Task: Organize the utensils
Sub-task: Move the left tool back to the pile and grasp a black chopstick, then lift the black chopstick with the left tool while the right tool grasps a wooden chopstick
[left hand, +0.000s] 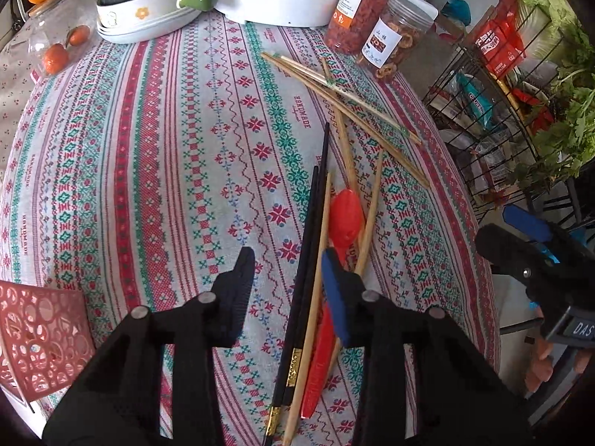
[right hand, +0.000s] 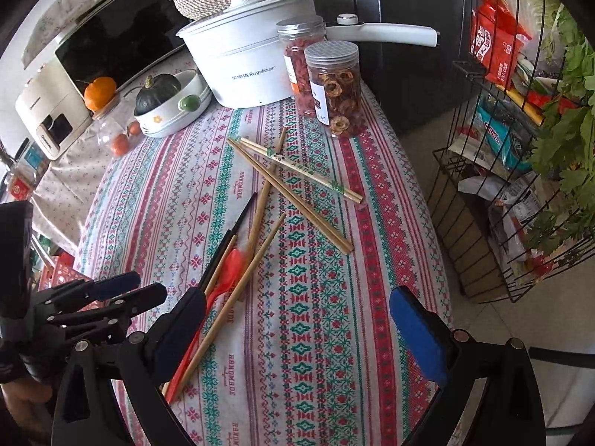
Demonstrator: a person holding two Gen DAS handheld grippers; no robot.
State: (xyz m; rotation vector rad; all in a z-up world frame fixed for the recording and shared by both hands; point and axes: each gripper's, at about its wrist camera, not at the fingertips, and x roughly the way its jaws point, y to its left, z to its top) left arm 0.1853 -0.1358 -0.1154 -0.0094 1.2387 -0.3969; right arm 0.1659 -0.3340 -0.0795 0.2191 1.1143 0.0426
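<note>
A: Black chopsticks (left hand: 303,278), 2 of them, lie between the spread fingers of the left gripper (left hand: 288,290), with 1 bamboo chopstick (left hand: 310,319) and a red spoon (left hand: 334,260) touching them on the right.

B: So the left gripper is released, nothing in it?

A: Yes, jaws apart and hovering over the pile near the table's (left hand: 148,148) right edge. The right gripper (right hand: 297,319) is wide apart too, holding nothing, above bare cloth beside the same pile.

B: And the rest?

A: More bamboo chopsticks (left hand: 346,93) lie crossed toward the far right corner, just short of 2 jars (left hand: 375,26). A red perforated basket (left hand: 41,338) sits at the near left edge.

B: Which step is this, do you think?

A: Early sorting, I'd judge: nothing looks gathered yet. The next move likely calls for lowering the left fingers around the black pair alone, keeping the bamboo stick and spoon out of the pinch, then carrying them to the basket, if that is the holder.
</note>
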